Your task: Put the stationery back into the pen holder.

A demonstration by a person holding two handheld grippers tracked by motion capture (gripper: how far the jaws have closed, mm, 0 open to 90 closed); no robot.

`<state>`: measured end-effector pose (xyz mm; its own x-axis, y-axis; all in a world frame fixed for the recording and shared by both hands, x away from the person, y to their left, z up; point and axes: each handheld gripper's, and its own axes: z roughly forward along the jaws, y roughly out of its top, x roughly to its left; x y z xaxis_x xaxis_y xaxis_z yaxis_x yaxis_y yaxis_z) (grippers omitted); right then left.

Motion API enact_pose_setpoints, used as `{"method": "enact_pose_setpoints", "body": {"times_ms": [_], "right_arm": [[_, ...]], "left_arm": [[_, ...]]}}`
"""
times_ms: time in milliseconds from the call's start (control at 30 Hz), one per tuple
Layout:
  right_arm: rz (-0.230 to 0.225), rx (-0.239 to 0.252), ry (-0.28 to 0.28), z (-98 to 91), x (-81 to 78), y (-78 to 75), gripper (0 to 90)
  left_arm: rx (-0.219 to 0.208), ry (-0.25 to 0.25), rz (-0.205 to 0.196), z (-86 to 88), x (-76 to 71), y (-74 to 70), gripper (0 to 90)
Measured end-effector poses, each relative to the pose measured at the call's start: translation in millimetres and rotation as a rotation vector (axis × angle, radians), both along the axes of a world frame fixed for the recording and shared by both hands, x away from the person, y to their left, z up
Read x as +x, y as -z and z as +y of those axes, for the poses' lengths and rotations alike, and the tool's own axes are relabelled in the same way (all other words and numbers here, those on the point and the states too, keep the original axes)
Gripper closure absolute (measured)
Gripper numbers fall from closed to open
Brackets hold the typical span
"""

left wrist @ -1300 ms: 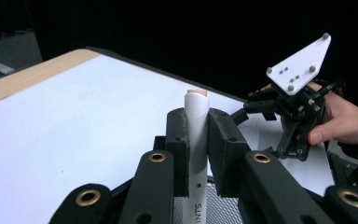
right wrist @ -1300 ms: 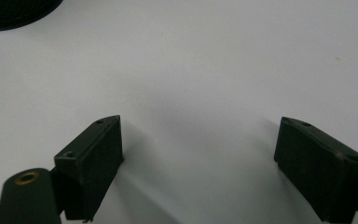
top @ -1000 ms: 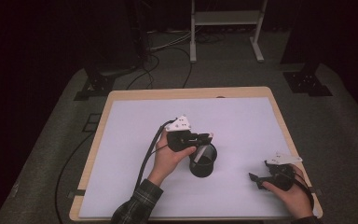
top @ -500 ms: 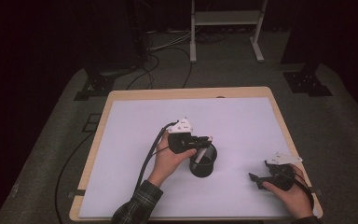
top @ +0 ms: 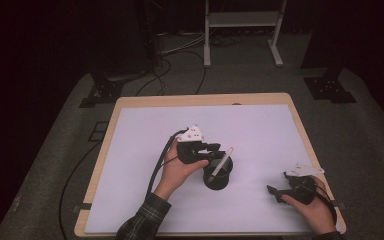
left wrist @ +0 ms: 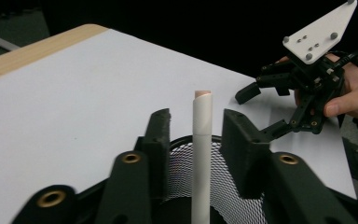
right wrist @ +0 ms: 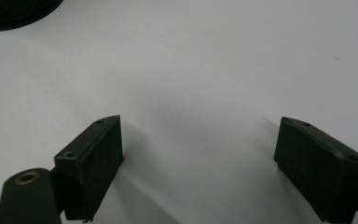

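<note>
Letting go: left tongs (left wrist: 193,135) have just spread off the pen (left wrist: 201,154) in the cup (top: 218,175); right tongs (right wrist: 198,158) gape empty; next, back away.

White pen's (left wrist: 202,154) lower end (inside mesh cup (left wrist: 223,186)) hidden.

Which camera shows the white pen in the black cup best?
The left gripper view: the white pen stands close up between open fingers, inside the mesh cup. In the high view it is small and slanted. The right gripper view catches just the cup's edge.
</note>
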<state>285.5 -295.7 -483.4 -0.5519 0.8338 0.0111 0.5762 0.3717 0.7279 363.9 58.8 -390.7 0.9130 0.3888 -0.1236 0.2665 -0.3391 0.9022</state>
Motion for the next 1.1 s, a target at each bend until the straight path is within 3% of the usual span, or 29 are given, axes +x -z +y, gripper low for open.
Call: {"method": "enact_pose_setpoints", "body": {"times_ms": [133, 333, 500, 1100], "right_arm": [[0.000, 0.000, 0.000, 0.0, 0.0, 0.0, 14.1], [0.000, -0.001, 0.000, 0.0, -0.1, 0.0, 14.1], [0.000, 0.000, -0.001, -0.1, 0.0, 0.0, 14.1], [0.001, 0.000, 0.000, 0.0, -0.2, 0.0, 14.1]], "left_arm": [[0.047, -0.004, -0.007, 5.9, -2.6, -3.8, 49.2], [0.072, -0.028, -0.003, 18.3, -8.2, -6.3, 39.4], [0.105, -0.076, -0.002, 40.6, -12.0, -8.3, 31.5], [0.219, -0.196, 0.045, 98.6, -27.9, 4.3, 16.5]]}}
